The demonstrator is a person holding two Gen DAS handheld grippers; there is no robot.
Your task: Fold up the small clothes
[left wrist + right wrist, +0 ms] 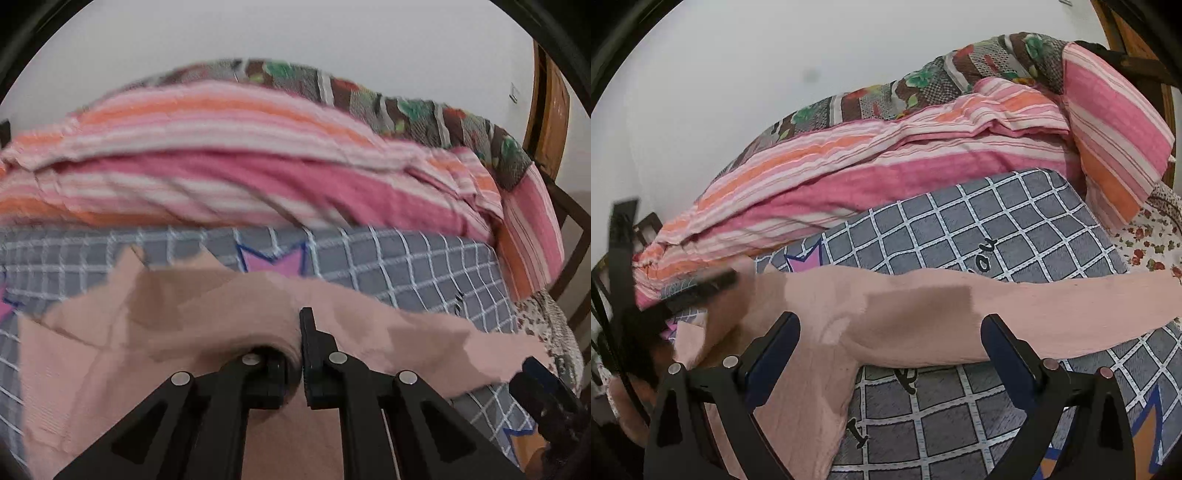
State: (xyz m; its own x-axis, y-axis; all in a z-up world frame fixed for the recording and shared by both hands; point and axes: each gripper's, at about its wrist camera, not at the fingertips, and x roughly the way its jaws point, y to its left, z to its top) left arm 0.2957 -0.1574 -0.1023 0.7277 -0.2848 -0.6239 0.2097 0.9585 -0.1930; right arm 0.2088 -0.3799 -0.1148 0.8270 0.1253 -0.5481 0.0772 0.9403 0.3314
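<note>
Pink, soft and limp, the garment [820, 369] sprawls across the checked bed cover [1015, 229]. The left gripper [295, 347] pinches a fold, jaws nearly closed; the right gripper [890, 336] hovers, jaws wide, empty. Best grabbed at edges; it'll sag.

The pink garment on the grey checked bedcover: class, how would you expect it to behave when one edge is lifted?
Probably floppy: the pink garment sags and folds over itself where the left tool pinches it. Likely light, since a small pinch bunches the fabric. It may drag rather than slide freely, as the grey checked bedcover looks soft.
</note>
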